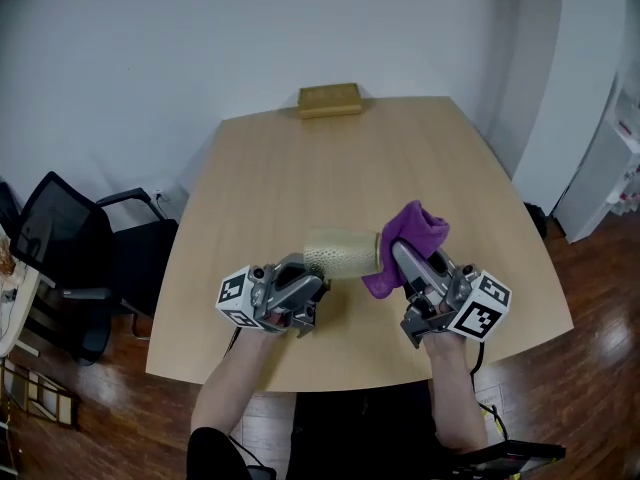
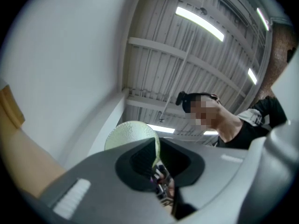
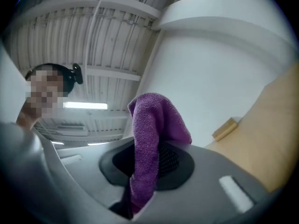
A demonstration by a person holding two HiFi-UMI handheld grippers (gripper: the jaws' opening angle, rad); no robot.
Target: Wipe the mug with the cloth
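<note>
A pale green dimpled mug point(image 1: 342, 251) lies sideways in the air above the table's near half, held at its left end by my left gripper point(image 1: 312, 270). In the left gripper view the mug point(image 2: 133, 132) has its thin wall pinched between the two jaws. My right gripper point(image 1: 400, 251) is shut on a purple cloth point(image 1: 405, 245), which is bunched against the mug's right end. The cloth point(image 3: 149, 139) sticks up from between the jaws in the right gripper view. Both grippers tilt upward toward the person.
A light wooden table point(image 1: 300, 158) fills the middle. A tan block point(image 1: 329, 99) lies at its far edge and shows as tan block point(image 3: 225, 128) in the right gripper view. A black office chair point(image 1: 70, 258) stands left of the table.
</note>
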